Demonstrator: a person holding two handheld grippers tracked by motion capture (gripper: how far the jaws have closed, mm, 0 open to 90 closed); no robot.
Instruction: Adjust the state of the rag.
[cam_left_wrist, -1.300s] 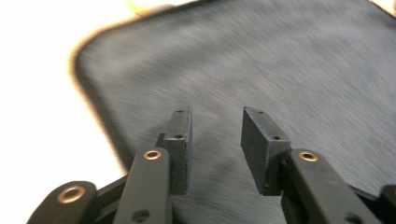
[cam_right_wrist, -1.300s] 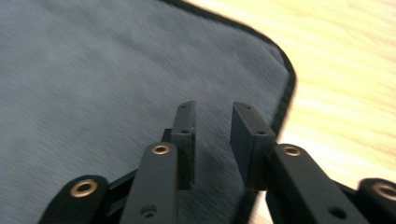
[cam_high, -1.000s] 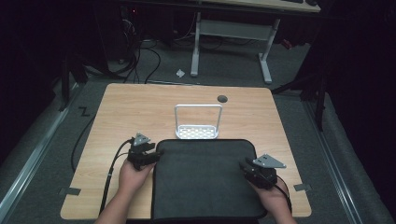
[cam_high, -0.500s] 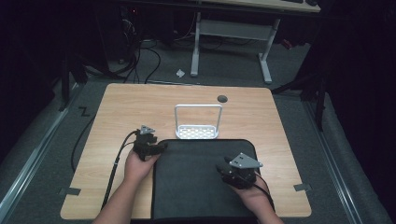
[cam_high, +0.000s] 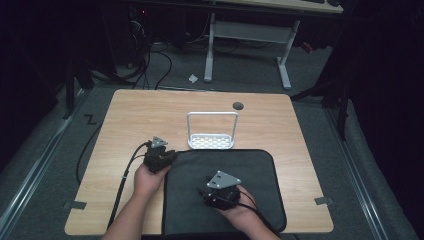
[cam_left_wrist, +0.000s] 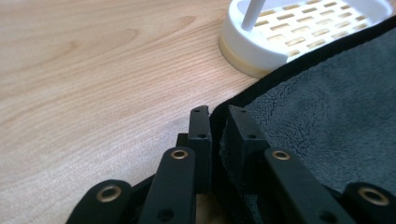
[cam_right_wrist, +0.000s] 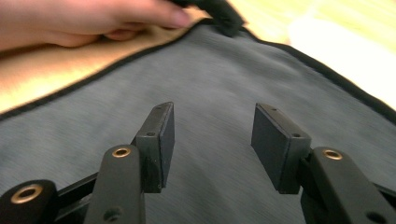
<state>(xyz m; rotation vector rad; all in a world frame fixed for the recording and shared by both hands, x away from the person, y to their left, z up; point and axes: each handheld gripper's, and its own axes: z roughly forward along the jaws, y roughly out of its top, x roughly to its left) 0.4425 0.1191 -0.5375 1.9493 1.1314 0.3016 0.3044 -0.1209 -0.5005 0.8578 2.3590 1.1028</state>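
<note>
Mat (cam_left_wrist: 322, 121) edge — pinched (left gripper (cam_left_wrist: 217, 121))

A white slotted rack (cam_high: 211, 141) with an upright wire loop stands near the middle of the wooden table (cam_high: 140, 112). A dark round grommet (cam_high: 238, 105) sits by the far edge. Beyond, cables (cam_high: 145, 60) lie on the grey floor beside a white desk frame (cam_high: 247, 32).

Left tool (cam_left_wrist: 215, 135) pinched mat (cam_left_wrist: 327, 112) edge.
</note>
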